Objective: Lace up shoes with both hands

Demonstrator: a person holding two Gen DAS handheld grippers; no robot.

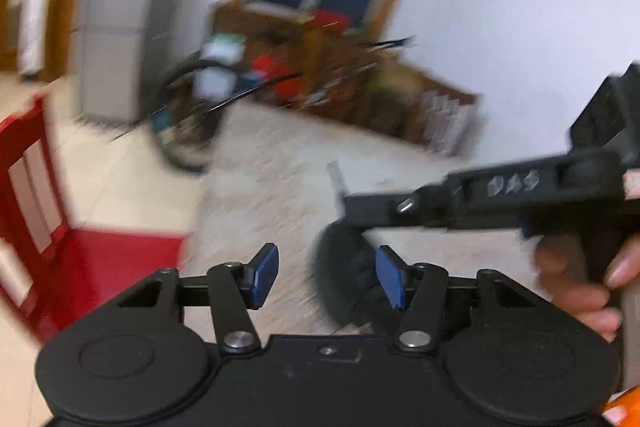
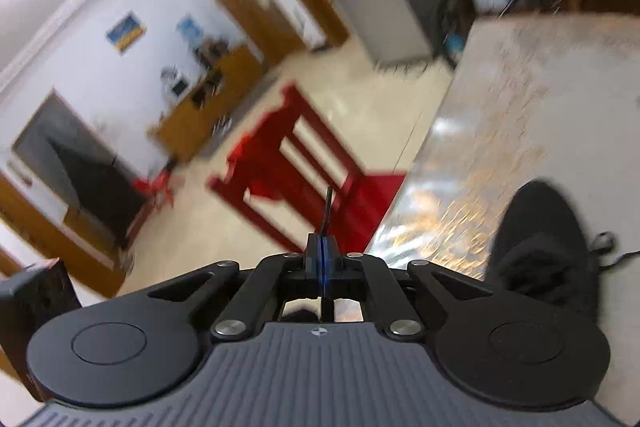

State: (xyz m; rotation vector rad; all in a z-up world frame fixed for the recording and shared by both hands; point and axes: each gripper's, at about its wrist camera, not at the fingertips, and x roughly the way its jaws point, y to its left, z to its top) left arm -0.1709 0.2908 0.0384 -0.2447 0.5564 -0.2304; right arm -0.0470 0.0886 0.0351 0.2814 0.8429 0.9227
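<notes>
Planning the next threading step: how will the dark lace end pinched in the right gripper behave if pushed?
The lace end stands straight above the shut right gripper, so that tip is probably stiff enough to poke. The loose lace beside the black shoe curls, so the rest likely flops.

Both grippers were built in matte black: the left gripper (image 1: 326, 275) was fitted with blue pads (image 1: 390, 277), silver pivot screws behind them and round discs at either side. The right gripper (image 2: 322, 247) was backed by ribbed grey housing.
</notes>
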